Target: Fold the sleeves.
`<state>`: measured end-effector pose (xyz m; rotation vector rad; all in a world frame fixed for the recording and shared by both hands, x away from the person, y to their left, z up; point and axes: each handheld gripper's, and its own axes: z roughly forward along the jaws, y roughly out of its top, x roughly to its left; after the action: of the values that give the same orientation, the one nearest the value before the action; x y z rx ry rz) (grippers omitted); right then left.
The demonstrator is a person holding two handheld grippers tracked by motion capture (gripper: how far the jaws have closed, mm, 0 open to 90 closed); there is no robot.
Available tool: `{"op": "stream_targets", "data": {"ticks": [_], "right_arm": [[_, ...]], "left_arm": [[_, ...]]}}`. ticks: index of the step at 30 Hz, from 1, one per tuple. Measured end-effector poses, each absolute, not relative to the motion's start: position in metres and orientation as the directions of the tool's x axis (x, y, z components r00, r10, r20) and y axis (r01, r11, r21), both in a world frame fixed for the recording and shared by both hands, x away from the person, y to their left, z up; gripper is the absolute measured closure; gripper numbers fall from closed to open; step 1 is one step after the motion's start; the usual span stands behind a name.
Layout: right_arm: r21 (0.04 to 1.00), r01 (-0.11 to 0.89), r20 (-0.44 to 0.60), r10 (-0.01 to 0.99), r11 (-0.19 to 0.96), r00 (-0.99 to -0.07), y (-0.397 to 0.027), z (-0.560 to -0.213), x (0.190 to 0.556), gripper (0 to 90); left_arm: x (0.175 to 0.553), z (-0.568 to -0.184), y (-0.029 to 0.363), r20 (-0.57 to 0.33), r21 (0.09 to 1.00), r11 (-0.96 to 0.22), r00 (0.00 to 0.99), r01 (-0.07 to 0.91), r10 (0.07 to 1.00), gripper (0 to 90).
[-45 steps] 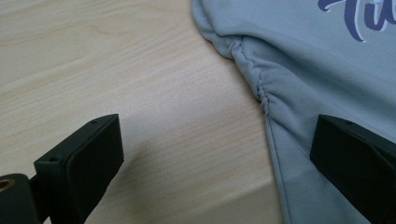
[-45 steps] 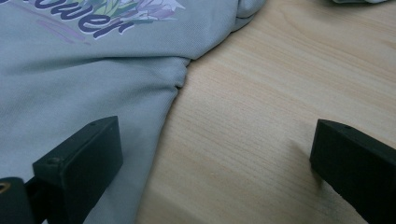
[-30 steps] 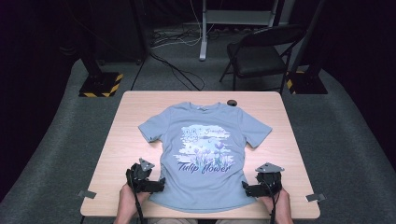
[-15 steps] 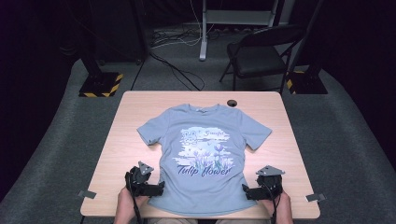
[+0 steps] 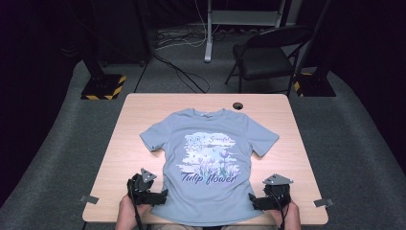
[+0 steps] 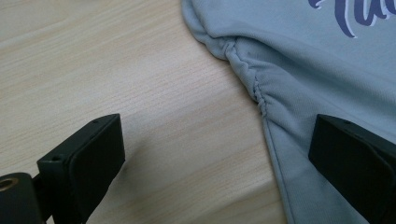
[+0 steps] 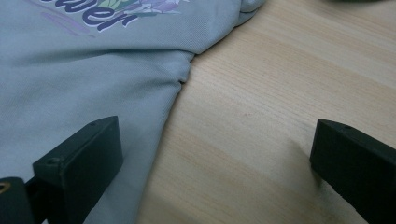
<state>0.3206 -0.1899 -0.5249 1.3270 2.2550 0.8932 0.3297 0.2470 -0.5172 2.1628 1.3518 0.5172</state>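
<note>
Two hand-held grippers sat at the near edge of a light wooden table (image 5: 134, 124), one at each lower corner of a pale blue T-shirt (image 5: 210, 158). The T-shirt lay flat and face up on the middle of the table, its collar toward 12 o'clock and its hem hanging slightly over the edge at 6 o'clock; a flower print with the words "Tulip flower" (image 5: 208, 178) crossed its front. The left gripper (image 5: 160, 196) rested at about 7 o'clock from the shirt's centre, held by the person's left hand (image 5: 128, 213), with its tips at the shirt's side seam. In the left gripper view its jaws stood spread wide, one over bare wood and the other over the cloth, with the puckered side seam (image 6: 254, 84) lying between them and nothing pinched. The right gripper (image 5: 253, 201) rested at about 5 o'clock, held by the right hand (image 5: 289, 218), with its tips at the opposite side seam. In the right gripper view its jaws were likewise spread, one above the fabric and the other above the wood, with the shirt's edge (image 7: 173, 102) running between them ungripped. At 12 o'clock a small dark round grommet (image 5: 237, 105) lay in the table near the far edge, and a folding chair (image 5: 268, 57) stood on the floor beyond.
</note>
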Motion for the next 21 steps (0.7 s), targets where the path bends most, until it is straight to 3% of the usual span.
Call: {"op": "stream_targets", "data": {"ticks": [21], "right_arm": [[0.682, 0.636, -0.001, 0.870, 0.361, -0.493, -0.189, -0.525, 0.304, 1.5]], "left_arm": [[0.319, -0.518, 0.250, 0.020, 0.615, -0.360, 0.442, 0.702, 0.897, 3.4]]}}
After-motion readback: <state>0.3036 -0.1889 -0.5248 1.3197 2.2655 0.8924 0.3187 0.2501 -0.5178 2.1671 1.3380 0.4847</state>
